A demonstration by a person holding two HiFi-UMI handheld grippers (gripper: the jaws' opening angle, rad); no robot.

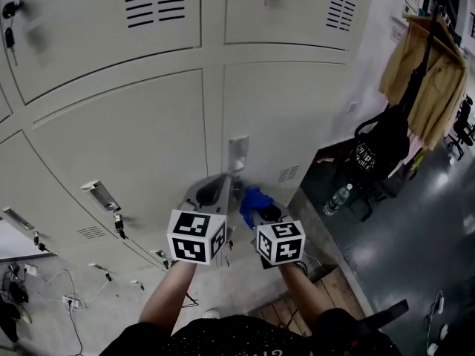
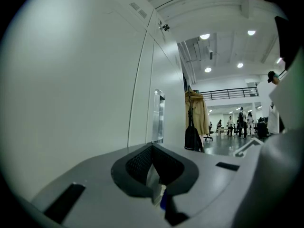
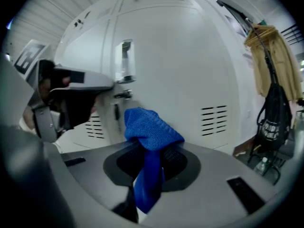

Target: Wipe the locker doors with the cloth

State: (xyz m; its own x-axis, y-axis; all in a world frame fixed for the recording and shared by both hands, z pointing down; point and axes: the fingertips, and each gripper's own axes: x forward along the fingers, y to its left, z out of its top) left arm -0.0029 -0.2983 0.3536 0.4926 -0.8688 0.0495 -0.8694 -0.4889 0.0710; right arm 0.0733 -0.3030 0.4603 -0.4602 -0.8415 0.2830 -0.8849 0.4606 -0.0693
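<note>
Pale grey locker doors [image 1: 133,147] fill the head view. My right gripper [image 1: 261,213] is shut on a blue cloth [image 1: 254,201], which bunches out above the jaws [image 3: 149,129] close to a lower locker door [image 3: 190,70] with a vent. Whether the cloth touches the door I cannot tell. My left gripper [image 1: 217,193] sits just left of it with its jaws shut and nothing held [image 2: 153,148], pointing along the door toward a metal handle [image 2: 158,115]. That same handle [image 1: 237,154] stands just beyond both grippers.
A tan coat [image 1: 430,80] and a black bag [image 1: 378,150] hang on a rack at the right, with a bottle [image 1: 336,199] below. Cables [image 1: 67,288] trail at the lower left. Keys [image 1: 9,21] hang from an upper-left lock. People [image 2: 240,122] stand far down the hall.
</note>
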